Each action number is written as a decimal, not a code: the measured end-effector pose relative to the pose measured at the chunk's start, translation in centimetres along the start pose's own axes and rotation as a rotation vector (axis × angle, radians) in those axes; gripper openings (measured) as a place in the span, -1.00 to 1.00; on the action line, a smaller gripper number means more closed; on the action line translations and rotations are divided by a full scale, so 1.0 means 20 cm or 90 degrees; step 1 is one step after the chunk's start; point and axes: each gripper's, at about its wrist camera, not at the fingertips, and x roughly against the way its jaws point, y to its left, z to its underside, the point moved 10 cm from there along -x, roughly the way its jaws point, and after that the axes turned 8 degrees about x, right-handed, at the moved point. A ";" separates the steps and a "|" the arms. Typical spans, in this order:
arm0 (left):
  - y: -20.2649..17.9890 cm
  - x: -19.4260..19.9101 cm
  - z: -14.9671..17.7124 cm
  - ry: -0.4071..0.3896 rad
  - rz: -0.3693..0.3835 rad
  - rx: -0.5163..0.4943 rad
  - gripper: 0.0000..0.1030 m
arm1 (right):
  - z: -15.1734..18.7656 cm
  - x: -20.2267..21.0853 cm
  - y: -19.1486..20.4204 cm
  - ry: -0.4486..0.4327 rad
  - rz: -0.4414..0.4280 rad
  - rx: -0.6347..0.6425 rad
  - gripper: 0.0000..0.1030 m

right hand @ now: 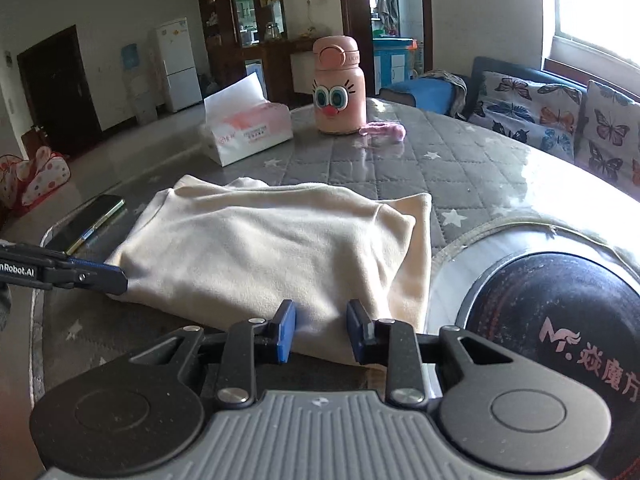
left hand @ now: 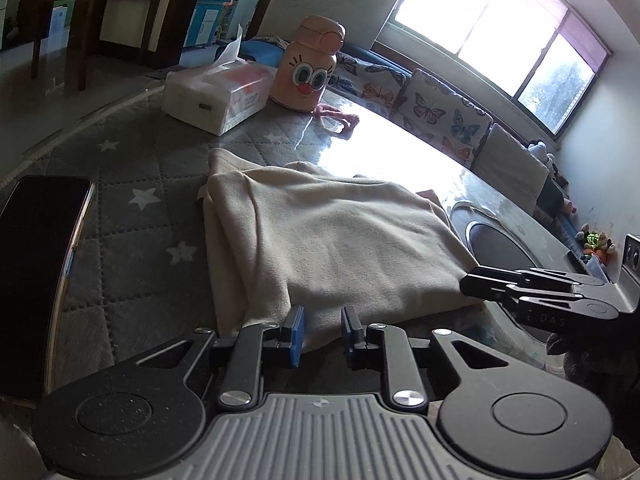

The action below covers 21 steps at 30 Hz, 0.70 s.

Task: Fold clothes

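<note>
A cream garment (left hand: 328,240) (right hand: 272,252) lies folded into a thick rectangle on the grey star-quilted table cover (left hand: 132,200) (right hand: 460,168). My left gripper (left hand: 323,332) is open at the garment's near edge, towards its left corner, and the fabric shows in the gap between the blue pads. My right gripper (right hand: 320,332) is open at the same edge near the right corner, also with fabric showing in its gap. Each gripper appears side-on in the other view: the right gripper (left hand: 470,286) at the cloth's right corner, the left gripper (right hand: 118,276) at its left corner.
A dark phone (left hand: 40,272) (right hand: 94,220) lies left of the garment. Behind stand a tissue box (left hand: 216,96) (right hand: 248,132) and a peach bottle with a cartoon face (left hand: 308,72) (right hand: 338,88), its pink strap (right hand: 384,130) trailing. A black round cooktop (left hand: 500,248) (right hand: 560,320) sits right.
</note>
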 end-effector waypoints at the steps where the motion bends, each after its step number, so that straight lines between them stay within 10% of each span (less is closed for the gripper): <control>1: 0.00 0.01 0.00 -0.002 0.000 0.000 -0.56 | -0.01 0.01 0.00 -0.004 -0.001 0.001 -0.45; 15: 0.01 0.02 0.01 -0.007 -0.013 0.014 -0.55 | -0.03 -0.02 0.10 -0.015 0.012 0.039 -0.08; 21: -0.03 0.05 0.02 -0.012 -0.011 0.008 -0.14 | -0.03 0.00 0.15 -0.025 0.016 0.056 0.16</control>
